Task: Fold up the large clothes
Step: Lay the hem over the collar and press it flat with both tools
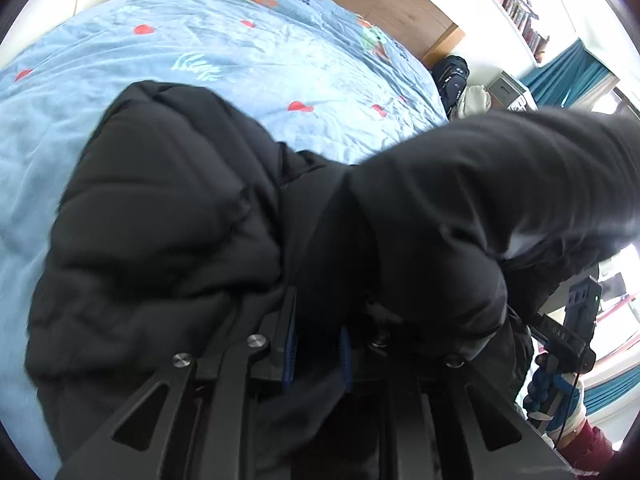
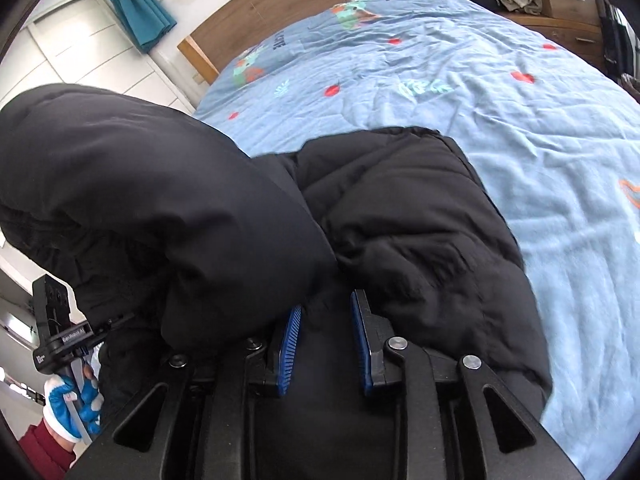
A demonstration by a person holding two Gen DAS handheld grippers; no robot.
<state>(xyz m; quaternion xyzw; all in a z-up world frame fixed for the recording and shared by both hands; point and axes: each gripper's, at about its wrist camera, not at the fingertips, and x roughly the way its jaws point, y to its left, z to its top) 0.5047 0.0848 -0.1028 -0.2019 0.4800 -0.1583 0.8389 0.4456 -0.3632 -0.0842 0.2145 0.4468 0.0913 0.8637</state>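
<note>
A blue patterned bedspread (image 2: 500,92) covers a wooden-headboard (image 2: 256,12) bed, teal curtains (image 2: 138,4) beside white walls.

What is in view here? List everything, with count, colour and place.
puffer jacket: one, black, on the near part of the bed, part lifted
bedspread: one, light blue with red spots, covering the bed
headboard: one, brown wood, far end of bed
backpack: one, black, beside the bed
curtain: teal, by the white wall
books: many, mixed colours, on a high shelf
left gripper: black, blue pads, shut on jacket fabric
right gripper: black, blue pads, shut on jacket fabric
</note>
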